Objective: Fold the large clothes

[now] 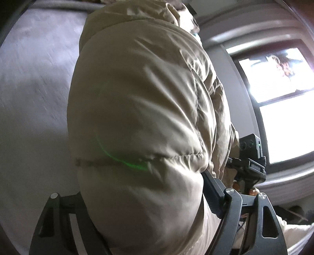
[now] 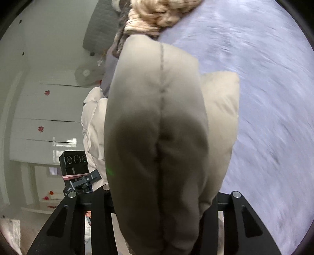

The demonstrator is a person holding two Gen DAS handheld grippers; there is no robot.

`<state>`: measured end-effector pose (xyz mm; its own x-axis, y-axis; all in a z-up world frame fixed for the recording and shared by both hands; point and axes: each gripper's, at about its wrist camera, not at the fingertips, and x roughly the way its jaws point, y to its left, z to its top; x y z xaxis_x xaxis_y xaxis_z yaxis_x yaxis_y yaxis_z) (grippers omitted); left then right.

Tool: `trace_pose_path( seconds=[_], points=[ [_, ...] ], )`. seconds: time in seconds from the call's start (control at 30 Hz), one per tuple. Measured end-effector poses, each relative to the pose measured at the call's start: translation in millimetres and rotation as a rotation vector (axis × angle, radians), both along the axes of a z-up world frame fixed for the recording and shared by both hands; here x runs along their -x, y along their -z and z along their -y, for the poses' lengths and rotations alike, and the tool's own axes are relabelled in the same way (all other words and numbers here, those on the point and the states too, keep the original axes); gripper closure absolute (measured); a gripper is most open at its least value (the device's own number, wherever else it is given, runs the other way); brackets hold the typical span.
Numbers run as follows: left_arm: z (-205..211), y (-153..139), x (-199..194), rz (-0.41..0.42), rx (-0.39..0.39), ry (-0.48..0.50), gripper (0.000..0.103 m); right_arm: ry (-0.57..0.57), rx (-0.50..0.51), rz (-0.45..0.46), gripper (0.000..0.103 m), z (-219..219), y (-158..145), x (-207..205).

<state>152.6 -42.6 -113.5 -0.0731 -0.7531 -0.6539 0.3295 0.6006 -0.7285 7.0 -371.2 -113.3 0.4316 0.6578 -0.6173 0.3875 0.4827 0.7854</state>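
Jacket: a puffy beige quilted jacket (image 1: pixel 141 117) fills both wrist views, bunched up and raised above the bed, its stitched seams running straight through the padding.
Left gripper: the left gripper (image 1: pixel 149 221) is clamped on a fat fold of the jacket, with the padding bulging out between its two black fingers (image 1: pixel 214 192).
Right gripper: the right gripper (image 2: pixel 161 219) is pinched on another thick roll of the jacket, one seam running right down the middle of the bundle and fabric spilling past both sides.
Bed: a grey-lilac bed cover (image 2: pixel 265 98) lies behind and below the cloth, smeared with blur.
Fur trim: a pale, curly fur trim (image 2: pixel 157 15) shows at the far end of the jacket in the right view.
Room: a bright window (image 1: pixel 284 109) sits beyond the left view; white cabinet doors (image 2: pixel 49 109) with small red decals stand beyond the right.
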Motion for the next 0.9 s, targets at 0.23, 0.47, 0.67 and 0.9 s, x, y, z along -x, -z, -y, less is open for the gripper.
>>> trace_pose_path(
  seconds=[0.23,0.47,0.67,0.9],
  points=[
    [-18,36,-72,0.002,-0.093,-0.056,0.022,-0.004,-0.020,-0.014,0.056,-17,48,-78],
    [-24,74,-91,-0.030,-0.130,-0.092,0.013,0.020,-0.008,-0.073,0.054,-16,92,-89],
    [-12,37,-51,0.097,-0.263,-0.130,0.013,0.018,0.100,-0.155,0.043,-13,73,-62],
    [-58,-8,-68,0.323,-0.330,-0.272,0.013,0.064,0.542,-0.057,0.083,-10,-24,-39]
  ],
)
